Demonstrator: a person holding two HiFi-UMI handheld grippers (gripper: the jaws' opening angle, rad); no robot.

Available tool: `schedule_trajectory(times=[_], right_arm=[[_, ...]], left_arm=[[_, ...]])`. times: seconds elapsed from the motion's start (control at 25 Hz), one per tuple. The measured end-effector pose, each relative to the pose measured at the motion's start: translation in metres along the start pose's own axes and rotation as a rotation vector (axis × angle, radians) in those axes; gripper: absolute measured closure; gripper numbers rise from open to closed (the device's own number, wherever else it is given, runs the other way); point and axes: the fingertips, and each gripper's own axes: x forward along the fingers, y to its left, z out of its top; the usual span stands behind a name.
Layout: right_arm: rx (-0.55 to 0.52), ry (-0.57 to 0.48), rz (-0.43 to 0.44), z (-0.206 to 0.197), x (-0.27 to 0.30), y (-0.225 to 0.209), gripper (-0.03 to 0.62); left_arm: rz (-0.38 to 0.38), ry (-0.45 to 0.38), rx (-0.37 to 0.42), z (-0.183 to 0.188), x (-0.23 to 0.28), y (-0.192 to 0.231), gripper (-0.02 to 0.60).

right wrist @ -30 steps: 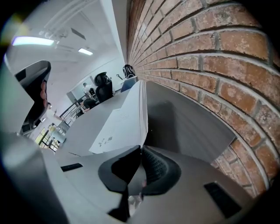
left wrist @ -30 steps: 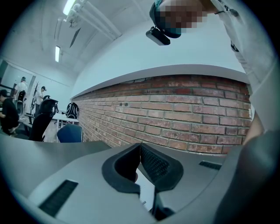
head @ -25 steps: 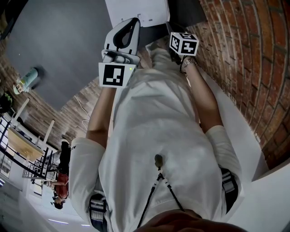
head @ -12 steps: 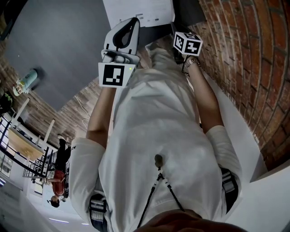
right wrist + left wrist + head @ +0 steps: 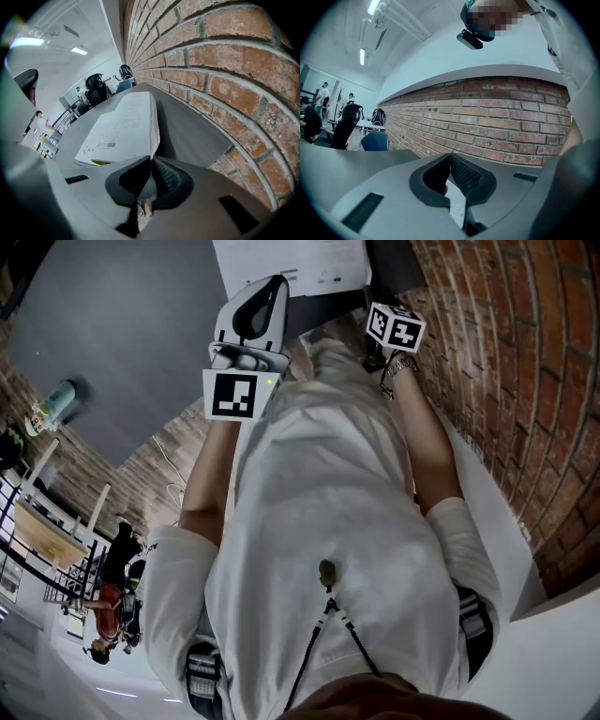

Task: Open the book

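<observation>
Down on the dark grey worktop (image 5: 122, 324) lies the book (image 5: 291, 263), white and closed, its right side running along the foot of the brick wall (image 5: 506, 352). From the right gripper view the book (image 5: 122, 126) shows a printed white cover and a thick block of pages, with a strip of bare worktop (image 5: 183, 122) between it and the wall (image 5: 225, 61).

The right tool (image 5: 151, 159) is clenched, with its dark pads together and nothing between them. Its tip sits right at the book's near corner, by the page edge, and whether it touches cannot be told. In the head view only its marker cube (image 5: 396, 329) shows, just beside that corner.

The left tool (image 5: 278, 282) is held out before the person's white shirt (image 5: 319, 502), and its tip reaches the book's near edge in that view. Its own view has the tool (image 5: 450, 157) clenched too, pads meeting at the tip and gripping nothing, facing the wall (image 5: 487, 126).

A pale green bottle (image 5: 56, 404) stands on the far left of the worktop, well apart from the book. It is too blurred to tell what it holds.
</observation>
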Motion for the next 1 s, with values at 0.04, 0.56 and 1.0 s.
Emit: schedule_trajectory(times=[0.04,0.56,1.0], right_arm=[[0.003,0.004,-0.006,0.000,0.001,-0.003,0.551],[0.018,0.058,-0.063,-0.005,0.017,-0.023,0.551],[0.017,0.070,-0.101,-0.009,0.023,-0.024,0.549]], left_arm=[[0.003,0.000,-0.001,0.000,0.000,0.000,0.558],[0.042,0.001,-0.010,-0.002,-0.002,0.012,0.558],[0.060,-0.003,-0.010,0.001,-0.012,0.024,0.558]])
